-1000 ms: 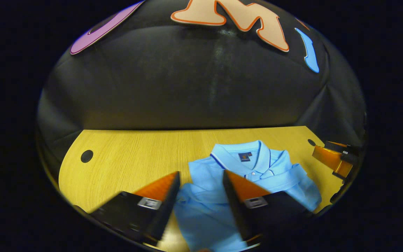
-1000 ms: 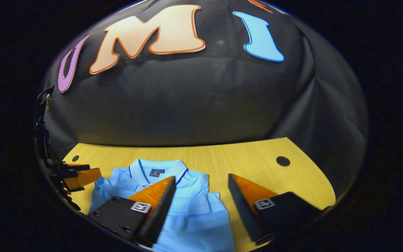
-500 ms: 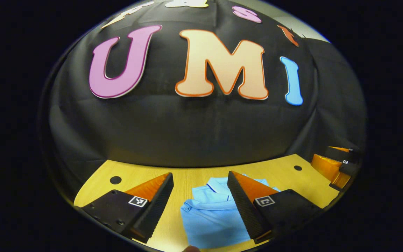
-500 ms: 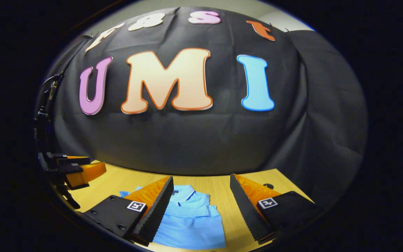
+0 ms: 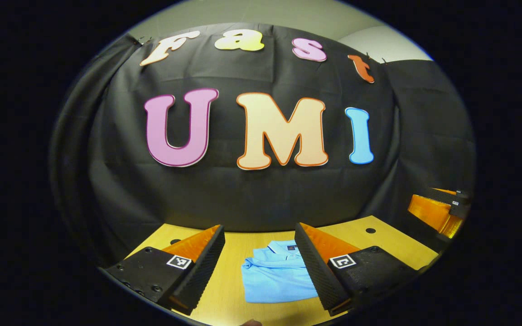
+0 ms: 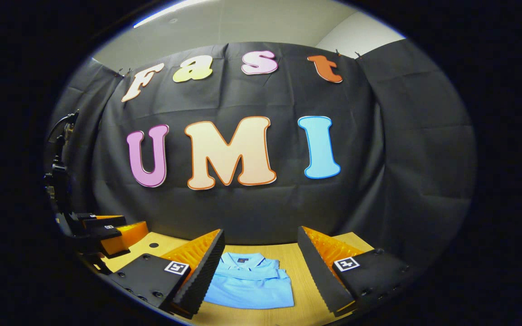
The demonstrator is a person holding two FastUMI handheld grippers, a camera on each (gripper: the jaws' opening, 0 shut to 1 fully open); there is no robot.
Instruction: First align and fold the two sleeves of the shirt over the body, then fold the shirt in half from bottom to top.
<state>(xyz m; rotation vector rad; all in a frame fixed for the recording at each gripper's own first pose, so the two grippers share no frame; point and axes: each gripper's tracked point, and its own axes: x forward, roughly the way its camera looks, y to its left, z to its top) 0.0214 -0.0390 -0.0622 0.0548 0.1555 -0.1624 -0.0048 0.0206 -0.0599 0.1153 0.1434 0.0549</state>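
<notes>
A light blue polo shirt (image 5: 277,276) lies folded into a compact rectangle on the wooden table (image 5: 229,294), collar toward the wall. In the right gripper view the shirt (image 6: 249,283) sits between and beyond the fingers. My left gripper (image 5: 258,253) is open, raised and pulled back from the shirt, holding nothing. My right gripper (image 6: 261,256) is also open and empty, well above the table. The right gripper (image 5: 437,210) shows at the right edge of the left gripper view. The left gripper (image 6: 107,231) appears at the left edge of the right gripper view.
The wooden table (image 6: 297,290) has round cable holes (image 5: 370,230) near its back corners, one hole (image 6: 153,245) on the left side. The black cloth wall (image 6: 243,203) hangs right behind the table.
Both grippers have lifted up and drawn back from the shirt, staying open. The shirt looks smaller and farther off, and more of the wall shows.
</notes>
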